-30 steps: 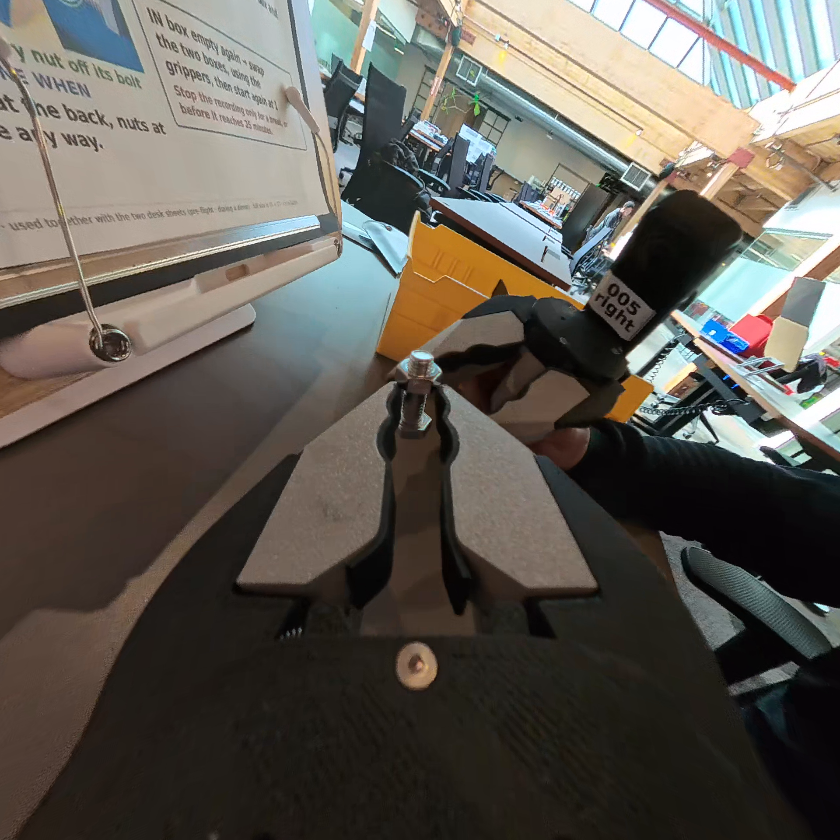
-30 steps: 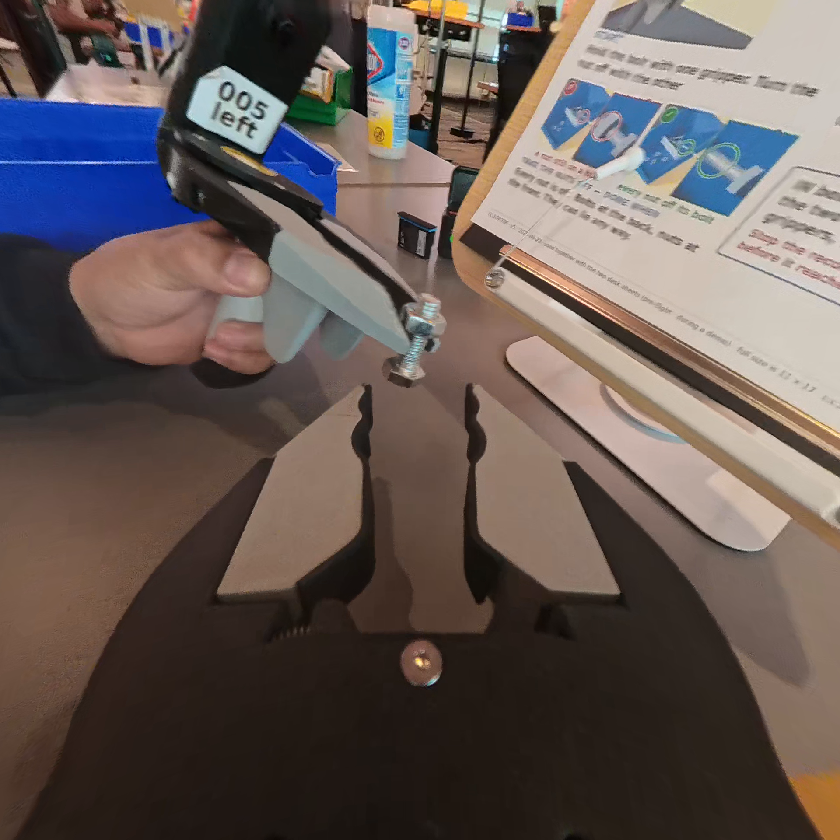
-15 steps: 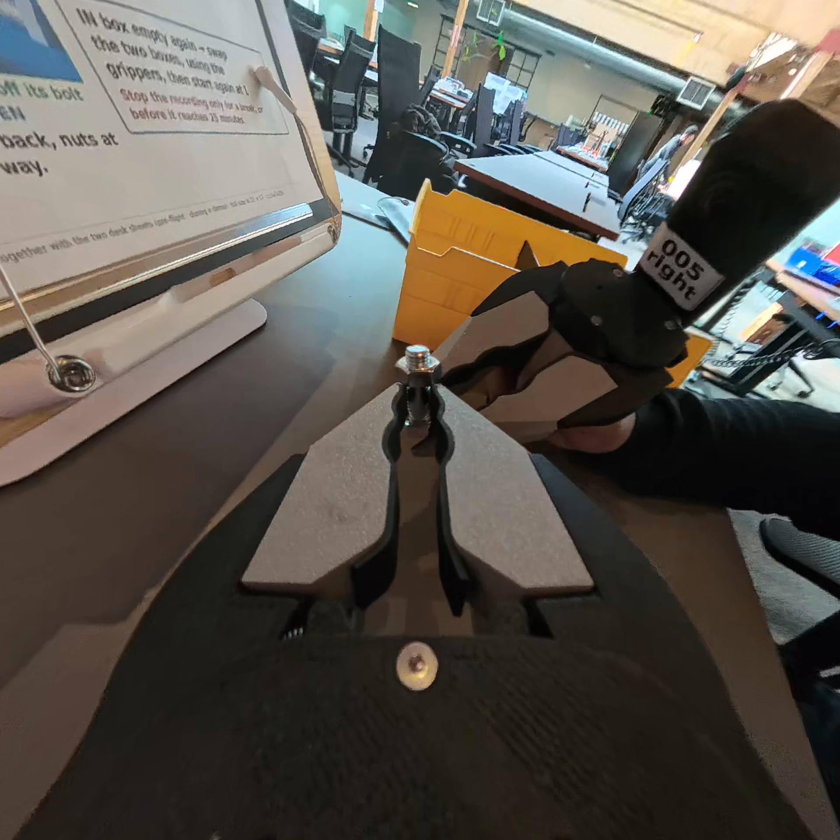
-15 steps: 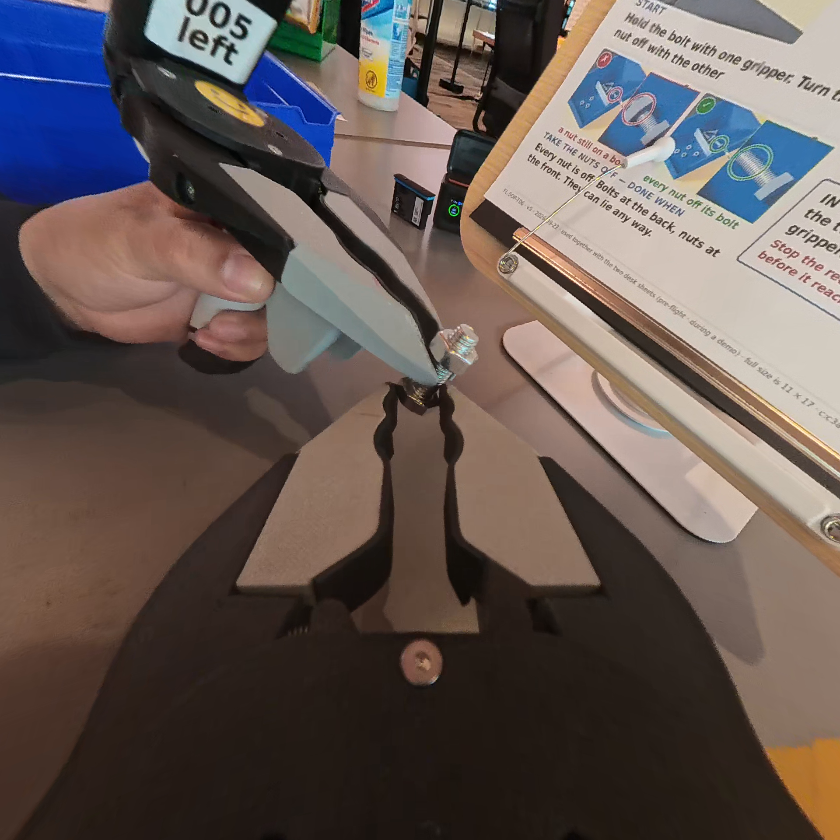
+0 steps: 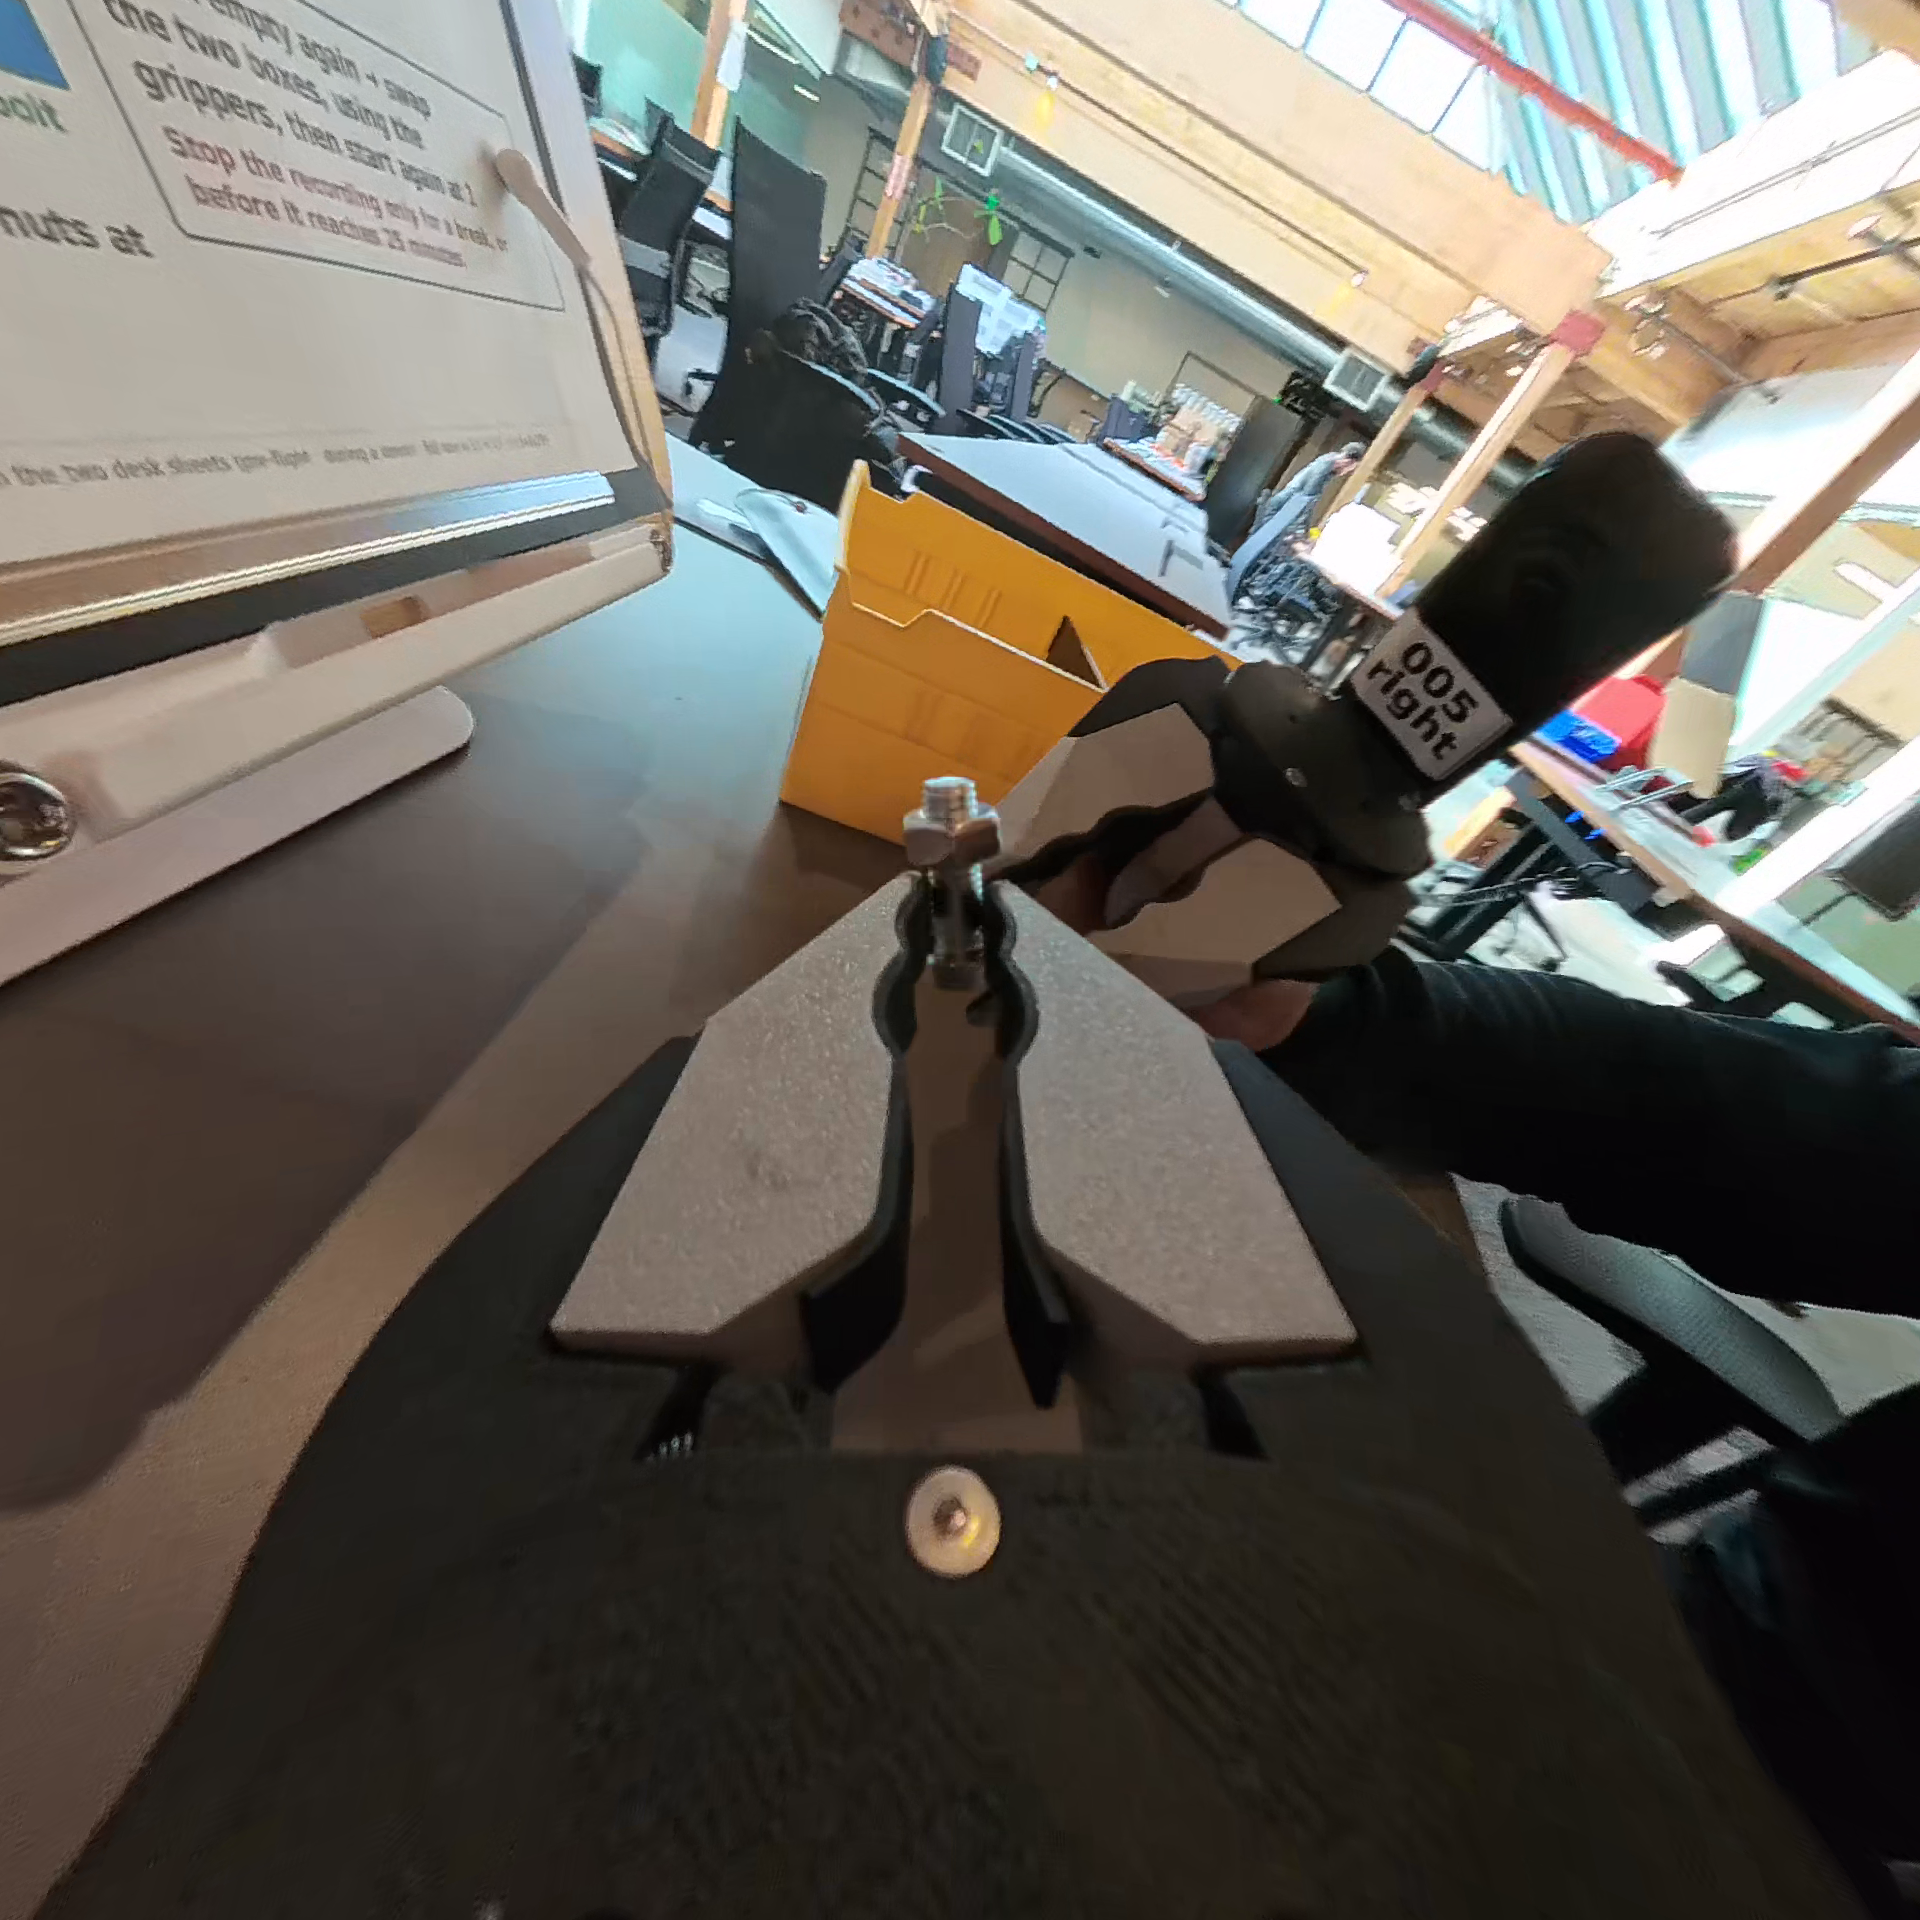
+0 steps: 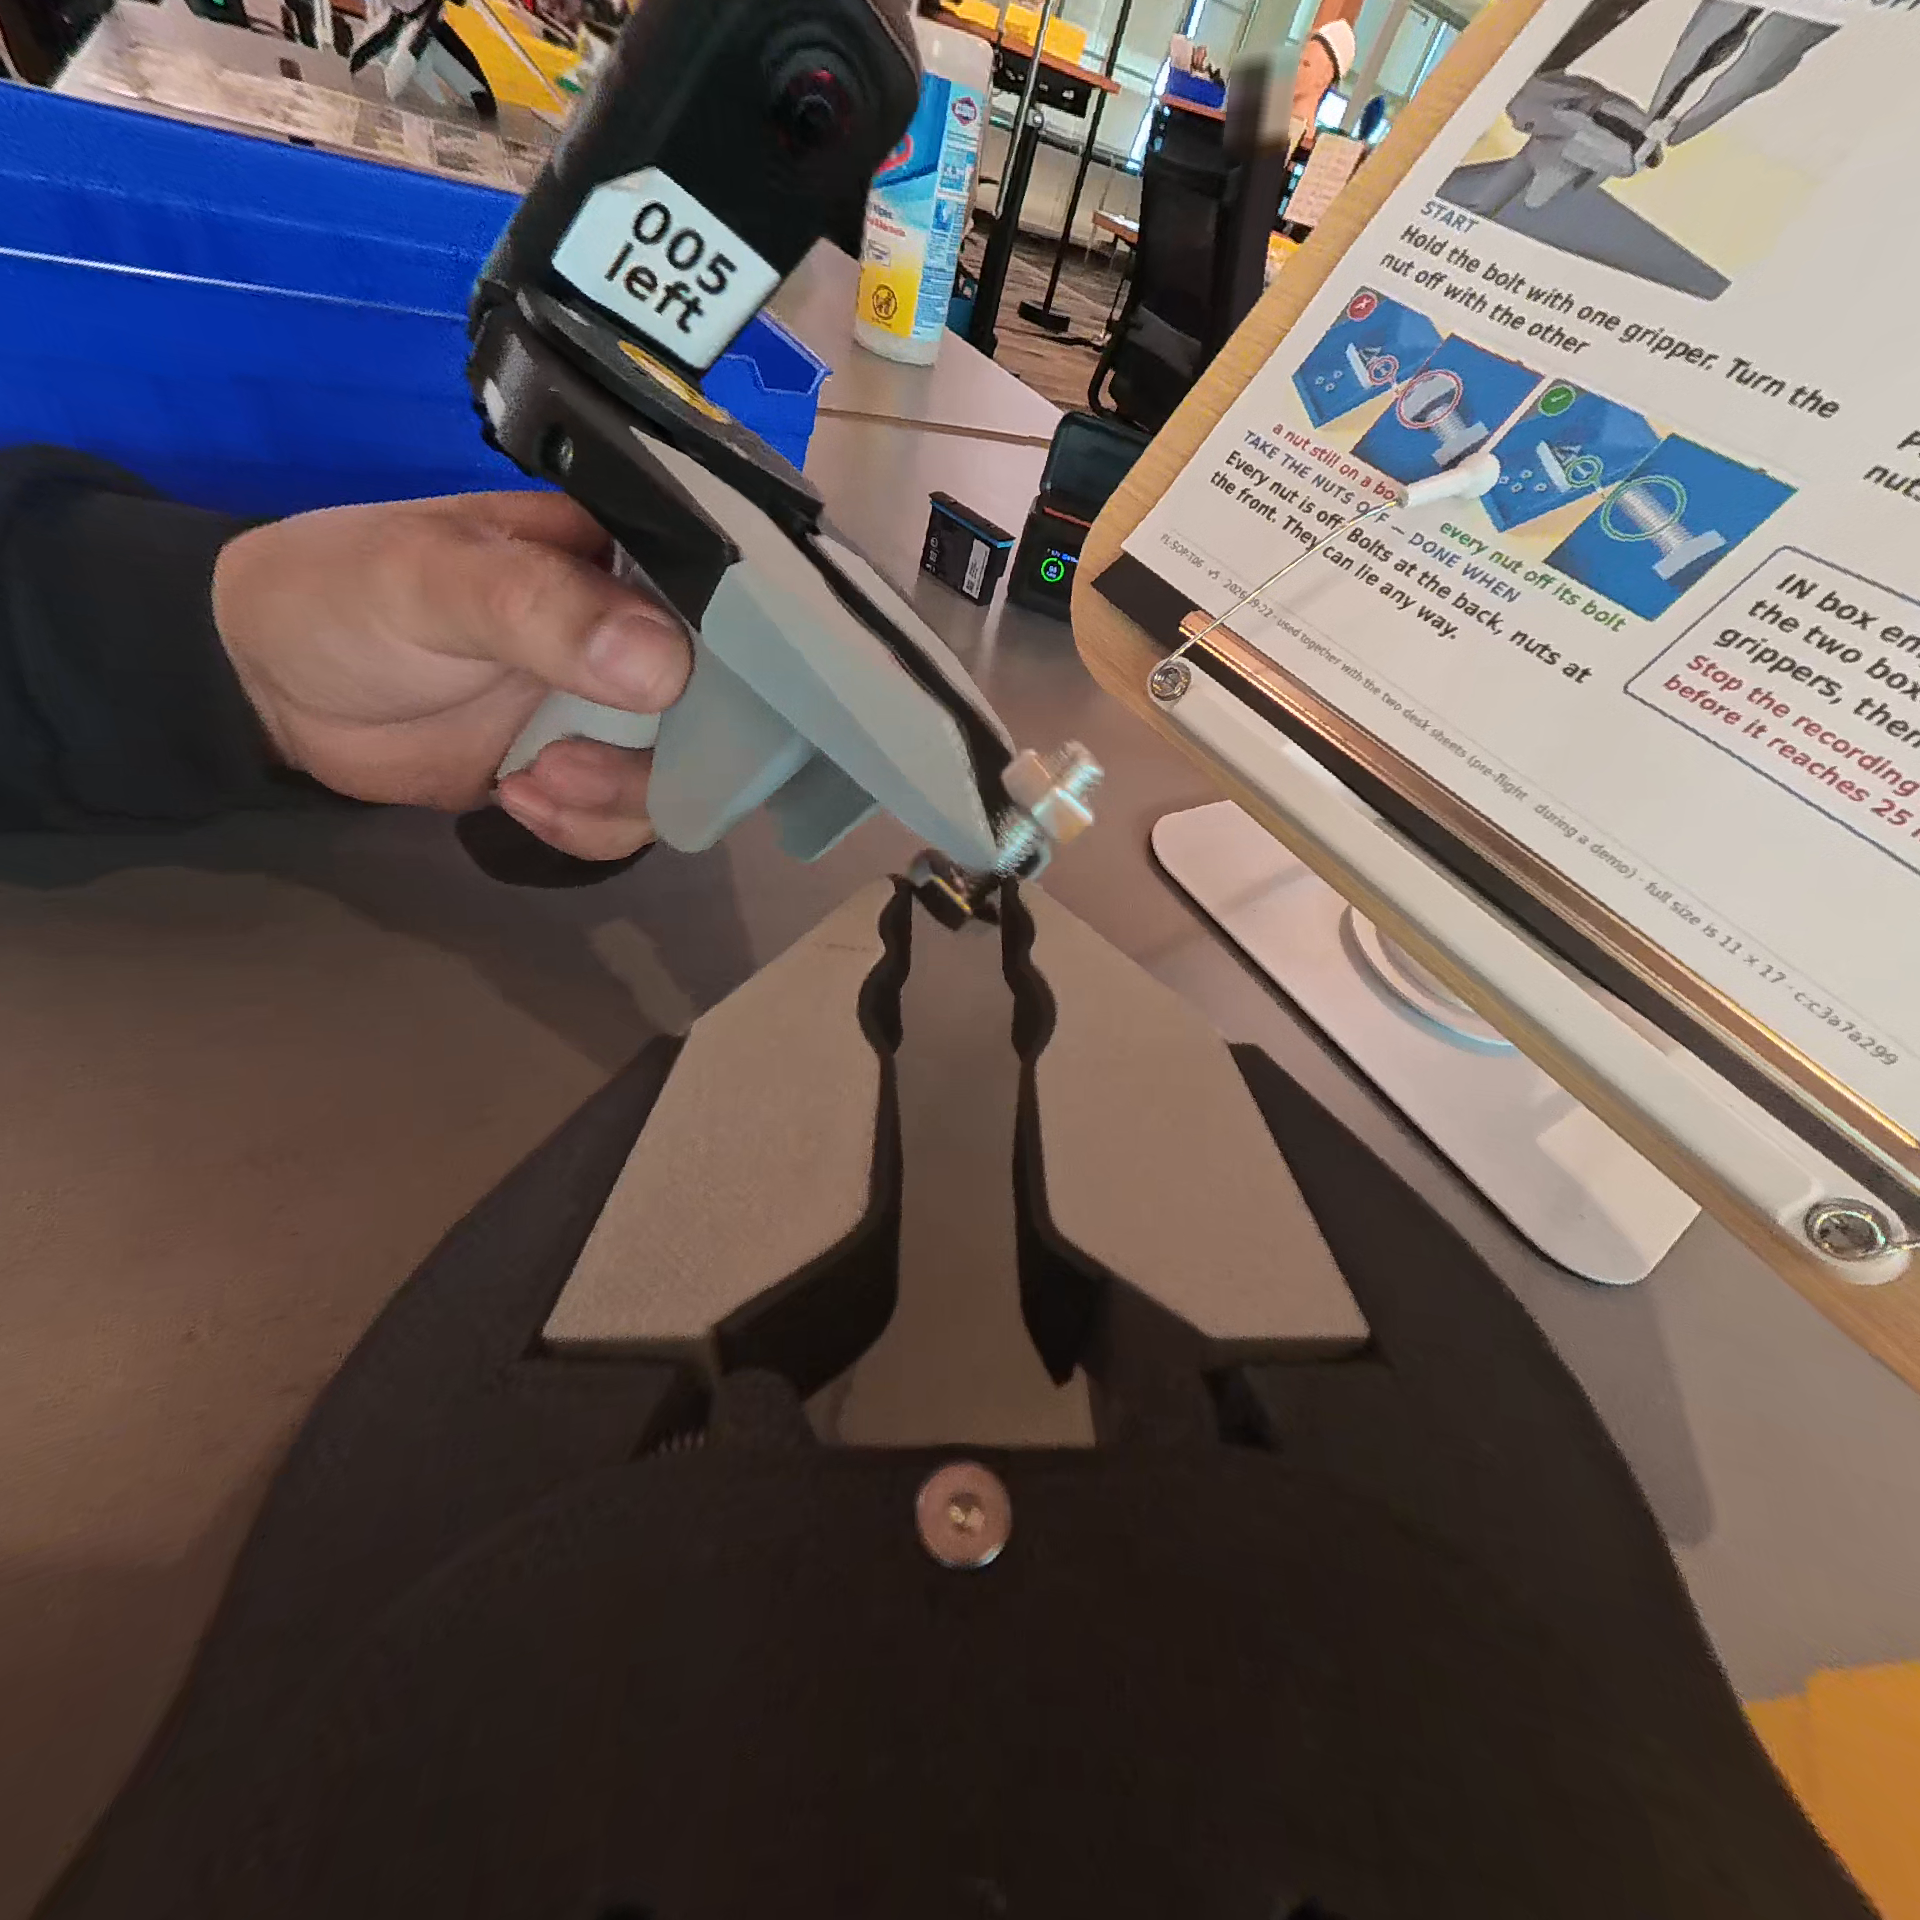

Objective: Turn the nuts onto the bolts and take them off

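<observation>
Tabletop (image 6: 312, 1091): smooth, grey-brown. White stand base (image 6: 1455, 1091) of the instruction board rests on it at right. Behind: small black battery (image 6: 964, 549), black charging case (image 6: 1060, 520) just beside it, white wipes canister (image 6: 914, 229). Blue bin (image 6: 260, 343) at left; yellow bin (image 5: 935, 675) on the opposite side.

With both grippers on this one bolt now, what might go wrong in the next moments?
1. The left gripper pinches the bolt on its thread with only its tips, so the bolt may slip or tilt.
2. The right gripper grips the bolt head at its very tips; turning could lose it.
3. The nut sits near the free end; it could drop onto the table.
</observation>
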`<state>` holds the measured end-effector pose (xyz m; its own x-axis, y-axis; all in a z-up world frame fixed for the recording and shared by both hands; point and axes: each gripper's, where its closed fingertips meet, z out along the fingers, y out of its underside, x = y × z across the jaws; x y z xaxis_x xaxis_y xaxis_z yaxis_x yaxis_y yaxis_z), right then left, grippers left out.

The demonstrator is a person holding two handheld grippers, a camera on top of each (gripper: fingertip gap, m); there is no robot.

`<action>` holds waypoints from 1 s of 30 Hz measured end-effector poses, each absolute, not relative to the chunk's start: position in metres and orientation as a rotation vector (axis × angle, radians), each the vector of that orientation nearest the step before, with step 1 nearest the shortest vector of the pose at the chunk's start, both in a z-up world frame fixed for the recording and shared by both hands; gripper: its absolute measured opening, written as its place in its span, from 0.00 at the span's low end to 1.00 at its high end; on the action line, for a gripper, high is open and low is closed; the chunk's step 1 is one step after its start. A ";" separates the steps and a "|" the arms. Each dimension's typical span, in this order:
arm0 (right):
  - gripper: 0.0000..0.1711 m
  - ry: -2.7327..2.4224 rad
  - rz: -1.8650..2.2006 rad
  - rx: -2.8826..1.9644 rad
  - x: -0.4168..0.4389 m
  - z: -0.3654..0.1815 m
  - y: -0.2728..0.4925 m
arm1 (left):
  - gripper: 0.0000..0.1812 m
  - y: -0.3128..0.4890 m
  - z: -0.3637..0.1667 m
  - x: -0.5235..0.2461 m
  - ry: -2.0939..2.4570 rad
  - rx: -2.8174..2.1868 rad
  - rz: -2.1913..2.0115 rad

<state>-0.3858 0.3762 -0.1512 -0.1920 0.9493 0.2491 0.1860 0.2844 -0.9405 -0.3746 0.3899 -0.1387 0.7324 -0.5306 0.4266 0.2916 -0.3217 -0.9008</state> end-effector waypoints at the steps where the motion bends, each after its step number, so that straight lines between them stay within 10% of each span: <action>1: 0.09 -1.606 1.029 -1.061 -0.385 -0.151 0.375 | 0.04 0.391 -0.141 -0.378 0.185 -1.723 -0.796; 16: 0.21 -1.450 1.580 -1.268 -0.380 -0.135 0.385 | 0.04 0.387 -0.145 -0.364 0.329 -1.744 -0.690; 22: 0.06 -1.387 1.360 -1.380 -0.378 -0.144 0.417 | 0.04 0.382 -0.130 -0.375 0.331 -1.684 -0.663; 30: 0.20 -1.406 1.483 -1.286 -0.377 -0.124 0.395 | 0.04 0.386 -0.143 -0.361 0.425 -1.749 -0.496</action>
<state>-0.3767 0.3952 -0.1242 -0.2520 0.9500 -0.1845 0.1335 -0.1547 -0.9789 -0.3607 0.3864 -0.1427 0.8419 -0.5295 0.1039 -0.0210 -0.2246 -0.9742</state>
